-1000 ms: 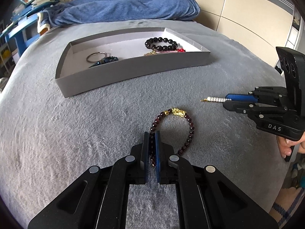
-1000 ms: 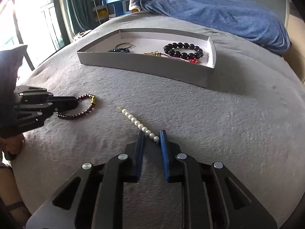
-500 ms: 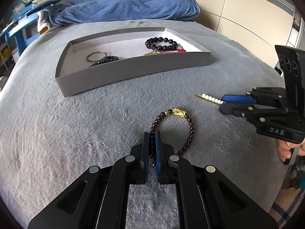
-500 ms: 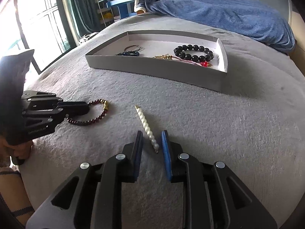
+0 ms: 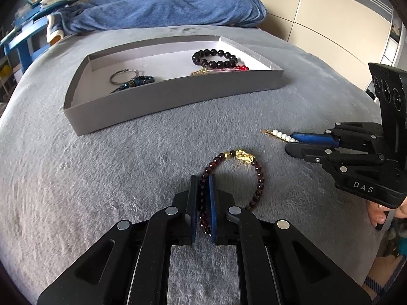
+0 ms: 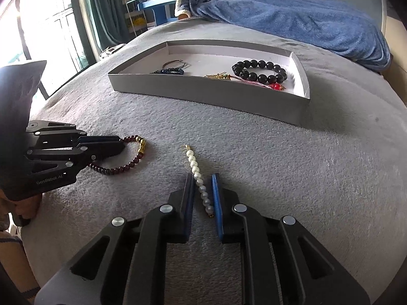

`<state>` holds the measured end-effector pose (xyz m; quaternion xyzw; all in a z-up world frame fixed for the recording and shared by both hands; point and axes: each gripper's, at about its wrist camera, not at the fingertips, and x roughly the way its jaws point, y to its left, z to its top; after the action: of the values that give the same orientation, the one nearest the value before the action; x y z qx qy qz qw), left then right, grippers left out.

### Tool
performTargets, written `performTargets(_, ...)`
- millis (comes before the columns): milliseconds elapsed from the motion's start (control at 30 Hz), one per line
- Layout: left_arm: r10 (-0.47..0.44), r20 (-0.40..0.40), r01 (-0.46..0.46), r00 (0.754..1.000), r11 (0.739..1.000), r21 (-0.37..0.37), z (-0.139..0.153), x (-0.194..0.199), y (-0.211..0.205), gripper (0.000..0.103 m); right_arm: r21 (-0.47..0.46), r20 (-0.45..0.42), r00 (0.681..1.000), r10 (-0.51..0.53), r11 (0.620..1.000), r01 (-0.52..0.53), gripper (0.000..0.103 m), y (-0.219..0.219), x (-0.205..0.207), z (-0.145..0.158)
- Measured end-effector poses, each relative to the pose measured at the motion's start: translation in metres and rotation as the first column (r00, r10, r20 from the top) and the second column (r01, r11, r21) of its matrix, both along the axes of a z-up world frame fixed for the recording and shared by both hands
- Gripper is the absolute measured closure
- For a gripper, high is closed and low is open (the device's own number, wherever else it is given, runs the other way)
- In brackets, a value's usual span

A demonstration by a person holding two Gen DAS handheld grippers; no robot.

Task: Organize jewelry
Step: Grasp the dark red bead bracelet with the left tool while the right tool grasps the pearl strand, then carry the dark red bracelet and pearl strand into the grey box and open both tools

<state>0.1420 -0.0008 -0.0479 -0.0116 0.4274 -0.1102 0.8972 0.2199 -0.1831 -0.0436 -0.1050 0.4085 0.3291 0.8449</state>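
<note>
A dark red bead bracelet [image 5: 259, 178] with a gold charm lies on the grey blanket. My left gripper [image 5: 203, 178] is shut on its left side; the right wrist view shows that gripper [image 6: 122, 145] at the left, with the bracelet [image 6: 132, 162] in it. A short white pearl strand [image 6: 194, 165] lies slantwise between the blue pads of my right gripper [image 6: 202, 176]. Those jaws are closing, and a gap still shows beside the pearls. In the left wrist view the right gripper [image 5: 292, 142] comes in from the right, with the pearl strand [image 5: 279, 135] sticking out of it.
A shallow grey tray [image 5: 178, 96] stands farther back on the bed. It holds a black bead bracelet [image 5: 216, 58], a key ring [image 5: 124, 75] and other small pieces. A blue blanket [image 5: 165, 5] is heaped behind it. A hand holds each gripper at the bed's near edge.
The right gripper's jaws have narrowed around the pearl strand, which now lies deeper between the pads and more in line with them. The left gripper keeps its hold on the red bracelet.
</note>
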Motion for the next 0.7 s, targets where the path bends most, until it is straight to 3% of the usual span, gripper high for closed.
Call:
performTargets(100, -0.004, 0.007, 0.004, 1.0, 1.0, 0.013, 0.001, -0.001, -0.001, 0.095, 0.006, -0.004, 1.0, -0.007, 1.0, 0.007, 0.097, 0.0, 0.0, 0.001)
performTargets(300, -0.003, 0.031, 0.003, 1.0, 1.0, 0.0, 0.01, -0.007, 0.0, 0.097, 0.039, -0.008, 1.0, -0.018, 0.999, 0.018, 0.097, -0.003, -0.001, 0.006)
performTargets(700, -0.037, 0.154, 0.041, 0.987, 0.999, -0.017, 0.067, -0.008, -0.004, 0.097, 0.124, 0.005, 1.0, -0.028, 0.992, 0.027, 0.097, 0.008, 0.004, 0.031)
